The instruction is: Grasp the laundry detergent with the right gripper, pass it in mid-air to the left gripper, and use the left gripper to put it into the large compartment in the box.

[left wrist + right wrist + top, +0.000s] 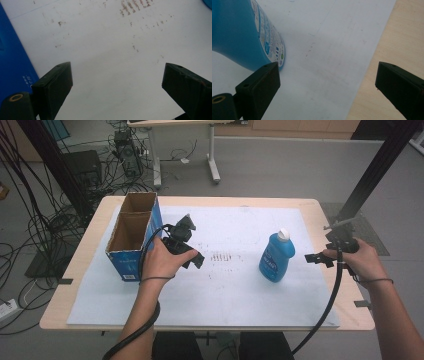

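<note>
Right of the middle of the high view stands the blue detergent bottle (276,258), upright on the white paper sheet (230,290), with its white cap (283,234) at the top; its long axis runs vertical, leaning a little. The right gripper (314,258) is near it, at the right edge of the frame, and the bottle lies to the left of its jaws, not between them. In the right gripper view the bottle (239,37) fills the upper left, beside the left jaw, while the jaws stand wide apart and hold nothing; under them is paper and, at the right, the wooden table (392,37).

The left gripper (195,259) is farther away, left of the middle, just beside the open cardboard box (132,235) with its blue side. Its jaws are also spread wide and empty; in the left gripper view there is only stained paper between them, and the blue box wall (12,62) at the left edge.

I judge the right hand (362,262) is the nearer one for taking the bottle: it must move left so that the body comes between the jaws.
</note>
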Available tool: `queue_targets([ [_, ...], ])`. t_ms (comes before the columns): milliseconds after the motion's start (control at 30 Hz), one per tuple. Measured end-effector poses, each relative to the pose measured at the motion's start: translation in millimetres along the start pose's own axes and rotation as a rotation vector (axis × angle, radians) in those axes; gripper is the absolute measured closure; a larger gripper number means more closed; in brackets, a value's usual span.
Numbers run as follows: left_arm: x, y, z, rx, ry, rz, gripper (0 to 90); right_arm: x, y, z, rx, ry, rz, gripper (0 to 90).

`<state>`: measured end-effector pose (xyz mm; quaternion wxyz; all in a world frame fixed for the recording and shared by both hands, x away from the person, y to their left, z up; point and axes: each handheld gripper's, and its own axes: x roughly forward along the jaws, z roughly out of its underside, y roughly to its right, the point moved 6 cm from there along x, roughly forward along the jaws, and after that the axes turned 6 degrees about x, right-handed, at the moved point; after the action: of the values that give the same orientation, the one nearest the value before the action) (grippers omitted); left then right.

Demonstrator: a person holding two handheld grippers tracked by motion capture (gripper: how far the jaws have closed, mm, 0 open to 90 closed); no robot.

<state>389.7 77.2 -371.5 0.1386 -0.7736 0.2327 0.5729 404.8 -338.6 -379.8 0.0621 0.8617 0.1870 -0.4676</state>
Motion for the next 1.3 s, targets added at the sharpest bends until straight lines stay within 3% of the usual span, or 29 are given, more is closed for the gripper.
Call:
queue_targets([
  [400,14.6,-1.6,9.2,-0.022,0.015,0.004,10.0,7.2,-12.2,13.9,-0.015,0.005,-0.012,5.8],
  [667,18.4,-0.3,15.2,-0.04,0.03,-0.021,9.9,6.4,-19.3,17.5,-0.021,0.016,-0.022,5.8],
  [833,20.7,3.5,17.7,-0.057,0.057,0.017,9.8,7.9,-24.2,21.9,-0.023,0.018,-0.028,5.8],
  [1300,35.8,9.8,26.0,-0.069,0.053,0.04,9.8,13.6,-35.7,35.8,-0.04,0.006,-0.032,5.8],
])
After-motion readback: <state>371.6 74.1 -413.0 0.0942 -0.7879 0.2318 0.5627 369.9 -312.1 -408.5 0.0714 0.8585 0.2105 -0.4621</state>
